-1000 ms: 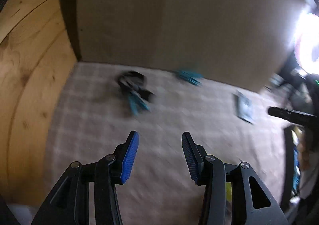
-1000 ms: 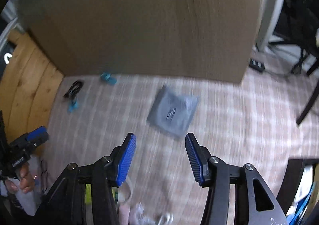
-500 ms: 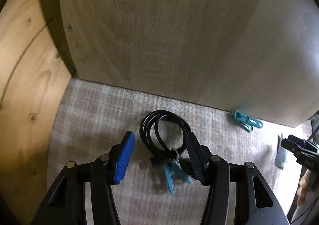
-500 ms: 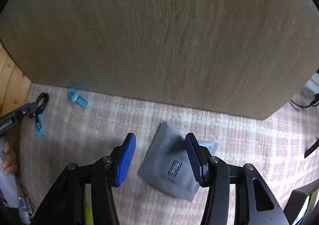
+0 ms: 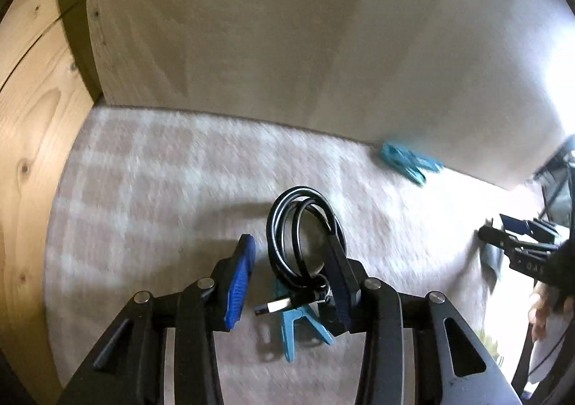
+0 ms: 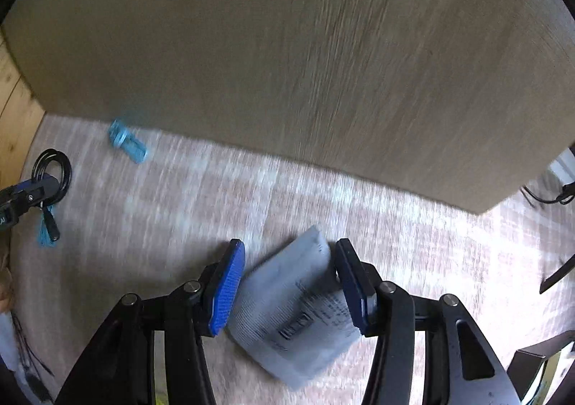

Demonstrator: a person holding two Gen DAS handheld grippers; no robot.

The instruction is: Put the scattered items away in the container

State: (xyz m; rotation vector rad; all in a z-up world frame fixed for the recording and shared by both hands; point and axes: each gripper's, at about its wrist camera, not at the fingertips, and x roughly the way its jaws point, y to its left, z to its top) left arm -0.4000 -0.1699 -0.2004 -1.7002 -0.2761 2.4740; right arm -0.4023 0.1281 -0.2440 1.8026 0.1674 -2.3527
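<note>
In the left wrist view, my left gripper (image 5: 291,261) is open and low over a coiled black USB cable (image 5: 303,236), which lies between its fingers on the checked cloth. A teal clothespin (image 5: 298,329) lies just behind the cable, under the jaws. A second teal clothespin (image 5: 408,160) lies by the board at the back right. In the right wrist view, my right gripper (image 6: 287,268) is open around a grey foil packet (image 6: 294,308) that lies flat on the cloth. The cable (image 6: 54,168) and the left gripper's tip show at its far left.
A tall light-wood board (image 6: 287,63) stands across the back of the cloth (image 5: 161,189). A pine wall (image 5: 25,117) closes the left side. Dark furniture legs and cords (image 6: 553,189) are at the far right. No container shows.
Both grippers have moved forward and down. The left one now straddles the cable, the right one straddles the grey packet. Both stayed open.
</note>
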